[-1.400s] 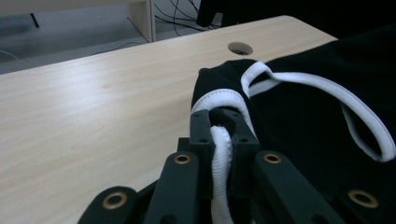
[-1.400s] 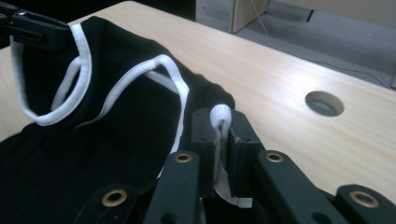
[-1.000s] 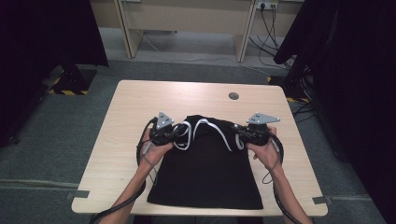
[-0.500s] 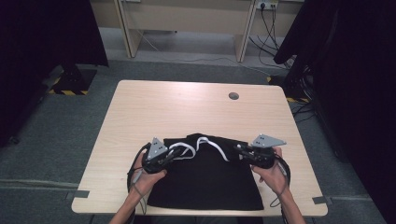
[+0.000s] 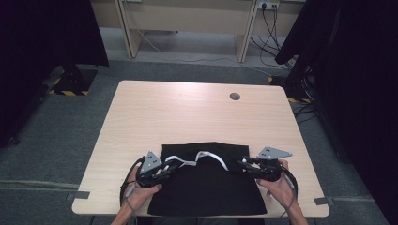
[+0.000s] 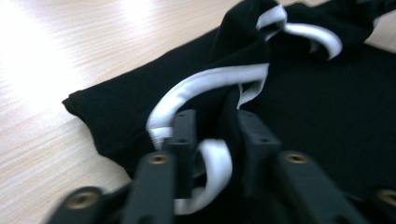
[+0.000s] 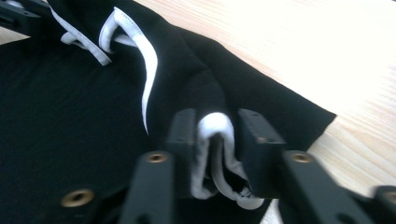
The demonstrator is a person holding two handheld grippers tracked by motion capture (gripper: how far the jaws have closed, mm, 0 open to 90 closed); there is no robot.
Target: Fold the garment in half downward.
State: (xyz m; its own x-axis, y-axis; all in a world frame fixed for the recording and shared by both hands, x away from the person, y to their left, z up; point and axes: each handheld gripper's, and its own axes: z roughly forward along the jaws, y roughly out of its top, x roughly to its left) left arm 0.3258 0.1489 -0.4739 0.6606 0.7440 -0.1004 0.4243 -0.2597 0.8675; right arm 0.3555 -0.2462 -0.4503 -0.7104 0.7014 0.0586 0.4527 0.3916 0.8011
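In the high view the black garment [image 5: 209, 180] lies on the near half of the table [image 5: 187, 112], and its far edge has come nearer to the person than a second ago, the cloth now folded over itself; both hands have drawn back with it. The left gripper [image 5: 168, 169] sits at the garment's left far corner and the right gripper [image 5: 243, 164] at its right far corner, with the white trim [image 5: 206, 157] looping between them; the garment's near edge is cut off by the picture's bottom. Its folded edge runs left to right. In the left gripper view the jaws have just been opening, trim and black cloth loosely between them. In the right gripper view the jaws have likewise been opening, a bunched fold of trim between them; whether the pads press it is unclear
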